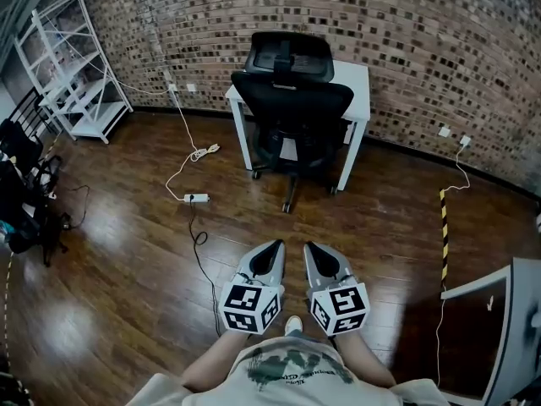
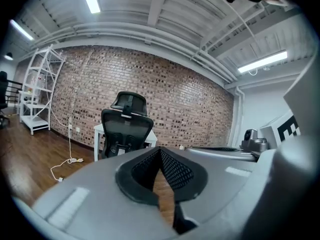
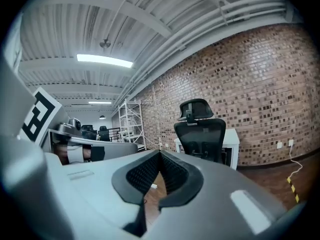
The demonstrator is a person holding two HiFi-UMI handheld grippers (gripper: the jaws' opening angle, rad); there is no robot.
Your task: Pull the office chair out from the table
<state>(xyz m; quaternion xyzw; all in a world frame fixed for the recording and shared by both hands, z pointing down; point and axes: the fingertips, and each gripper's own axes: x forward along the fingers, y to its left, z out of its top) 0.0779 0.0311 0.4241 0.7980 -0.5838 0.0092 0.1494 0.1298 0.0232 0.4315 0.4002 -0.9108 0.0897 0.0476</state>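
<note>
The office chair [image 1: 292, 112] is pushed in under the white table [image 1: 359, 79]. The left gripper [image 1: 274, 250] and right gripper [image 1: 311, 250] are held closed, empty.

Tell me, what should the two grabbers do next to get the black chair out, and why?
Probably move both closer first: the office chair sits tucked against the white table, while the left gripper and right gripper, both shut and empty, hang short of it.

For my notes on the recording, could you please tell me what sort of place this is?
Probably an office or lab: brick wall, office chair at a white table, white shelving.
</note>
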